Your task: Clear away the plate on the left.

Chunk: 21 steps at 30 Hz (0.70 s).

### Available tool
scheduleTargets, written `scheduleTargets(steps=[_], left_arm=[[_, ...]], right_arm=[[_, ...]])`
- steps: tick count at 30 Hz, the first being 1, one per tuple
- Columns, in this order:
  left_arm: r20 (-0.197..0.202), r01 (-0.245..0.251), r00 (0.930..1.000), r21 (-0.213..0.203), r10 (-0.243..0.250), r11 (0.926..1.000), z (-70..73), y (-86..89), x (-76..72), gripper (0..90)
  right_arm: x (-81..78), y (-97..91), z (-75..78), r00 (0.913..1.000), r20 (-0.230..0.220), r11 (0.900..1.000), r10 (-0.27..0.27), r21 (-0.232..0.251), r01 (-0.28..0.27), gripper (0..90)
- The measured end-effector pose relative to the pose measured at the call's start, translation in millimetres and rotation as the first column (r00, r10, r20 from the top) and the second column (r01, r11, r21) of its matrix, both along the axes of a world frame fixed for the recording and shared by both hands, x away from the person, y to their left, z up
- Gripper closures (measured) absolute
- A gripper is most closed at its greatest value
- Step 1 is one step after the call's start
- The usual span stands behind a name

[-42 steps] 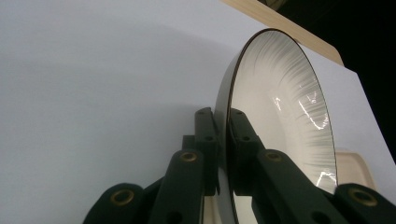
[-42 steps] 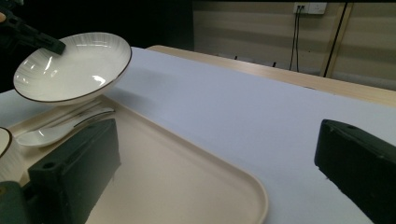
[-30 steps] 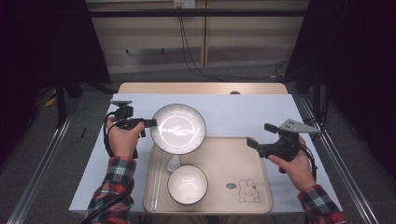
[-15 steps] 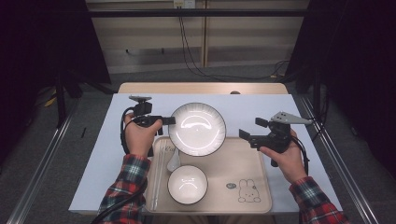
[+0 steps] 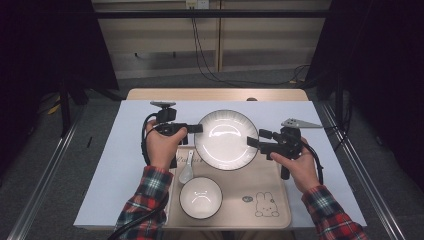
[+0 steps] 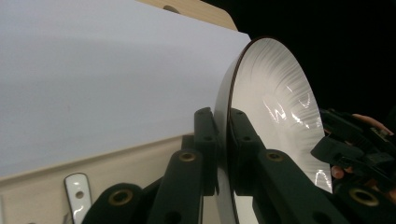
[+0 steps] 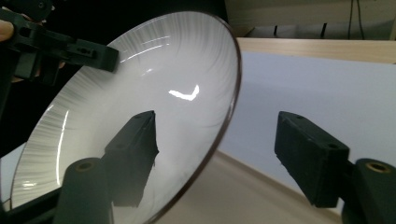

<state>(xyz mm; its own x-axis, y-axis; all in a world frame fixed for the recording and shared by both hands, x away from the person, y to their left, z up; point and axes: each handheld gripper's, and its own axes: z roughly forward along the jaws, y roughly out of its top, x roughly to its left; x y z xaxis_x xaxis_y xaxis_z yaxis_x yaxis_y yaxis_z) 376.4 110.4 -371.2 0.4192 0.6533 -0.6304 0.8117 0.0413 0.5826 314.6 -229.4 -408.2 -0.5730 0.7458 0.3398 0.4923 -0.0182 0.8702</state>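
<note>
Round, glossy white plate (image 5: 226,139) with fine radial ribbing and a dark rim, held tilted above the beige tray (image 5: 280,192). Left hand-held gripper (image 5: 197,128) is clamped on its left rim. Right hand-held gripper (image 5: 251,141) has just been closing; its jaws straddle the right rim, pads apart from it. Spoon (image 5: 187,171) partly hidden.

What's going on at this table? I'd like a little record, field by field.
Held thing: white plate, lifted and tilted above the tray
Left gripper: shut on the plate's left rim
Right gripper: jaws astride the right rim, just been closing, a gap still on one side
On tray: small bowl, white spoon
Tray mark: rabbit drawing
Surface: white table
</note>
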Motion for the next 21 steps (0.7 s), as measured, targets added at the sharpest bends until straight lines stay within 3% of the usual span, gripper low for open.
scheduleTargets(steps=[3,7,11,15,19,21], left_arm=[[-0.001,0.006,1.0,-0.008,-0.006,0.9999,-0.9,-3.0,-0.3,84.3],[0.001,0.021,0.9998,-0.024,-0.021,0.9995,-3.3,-6.7,-1.2,84.1],[0.005,0.032,0.9995,-0.052,-0.032,0.9981,-3.5,-10.1,-1.8,84.4],[0.025,0.054,0.9983,-0.069,-0.053,0.9961,-3.9,-9.5,-1.7,84.8],[0.034,0.081,0.9963,-0.055,-0.079,0.9952,-4.1,-12.4,-2.9,83.8],[0.036,0.095,0.995,-0.066,-0.093,0.9933,-6.2,-14.2,-3.6,81.8]], right_arm=[[-0.5,1.7,-0.7,0.9993,-0.03,0.9995,0.023,0.021,-0.023,33.5],[-1.8,2.3,0.1,0.9987,-0.03,0.9987,0.042,0.03,-0.041,47.8],[-0.6,1.6,-0.2,0.9951,-0.083,0.9968,0.054,0.064,-0.048,58.5],[-0.9,-0.9,3.5,0.9861,-0.144,0.9844,0.083,0.166,-0.059,63.8],[-2.0,-3.9,7.8,0.9776,-0.198,0.9752,0.072,0.22,-0.027,72.0],[-1.6,-7.8,10.1,0.9652,-0.255,0.9685,0.06,0.249,0.006,77.7]])
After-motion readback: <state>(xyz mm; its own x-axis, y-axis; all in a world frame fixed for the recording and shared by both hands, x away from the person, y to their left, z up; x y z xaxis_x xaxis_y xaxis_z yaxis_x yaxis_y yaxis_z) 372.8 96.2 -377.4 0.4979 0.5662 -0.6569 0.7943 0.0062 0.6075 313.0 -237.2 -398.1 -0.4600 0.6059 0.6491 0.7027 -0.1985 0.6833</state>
